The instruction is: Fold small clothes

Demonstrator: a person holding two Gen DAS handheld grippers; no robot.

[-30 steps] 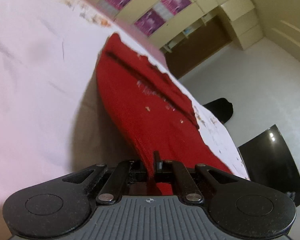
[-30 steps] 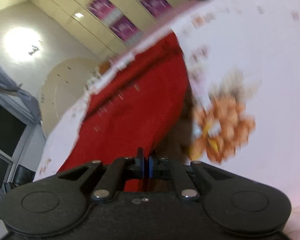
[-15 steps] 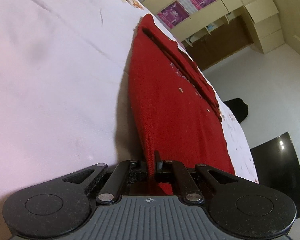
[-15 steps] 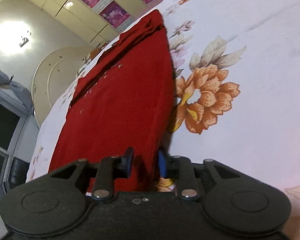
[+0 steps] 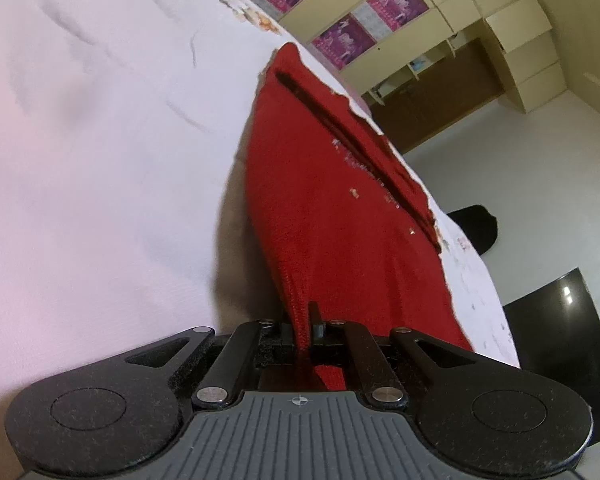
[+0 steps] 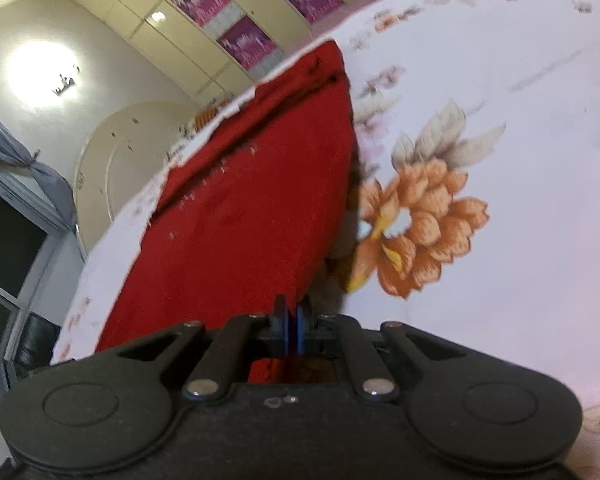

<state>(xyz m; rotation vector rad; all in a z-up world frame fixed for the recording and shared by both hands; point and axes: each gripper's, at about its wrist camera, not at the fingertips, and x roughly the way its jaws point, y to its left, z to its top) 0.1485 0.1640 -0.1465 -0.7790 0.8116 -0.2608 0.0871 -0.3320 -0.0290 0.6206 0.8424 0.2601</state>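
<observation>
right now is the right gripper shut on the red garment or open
Shut on it. In the right wrist view the right gripper has its blue pads pressed together with the edge of the red garment pinched between them, above the floral sheet.

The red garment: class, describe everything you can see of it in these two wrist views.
The red garment is a knitted-looking piece with small pale flecks and a dark seam or fold line running along its length. It lies stretched out on the floral sheet, its near edge lifted. The left gripper has its jaws shut on one near corner, and the right gripper has its jaws shut on the other. Its far end rests near the bed's edge.
</observation>
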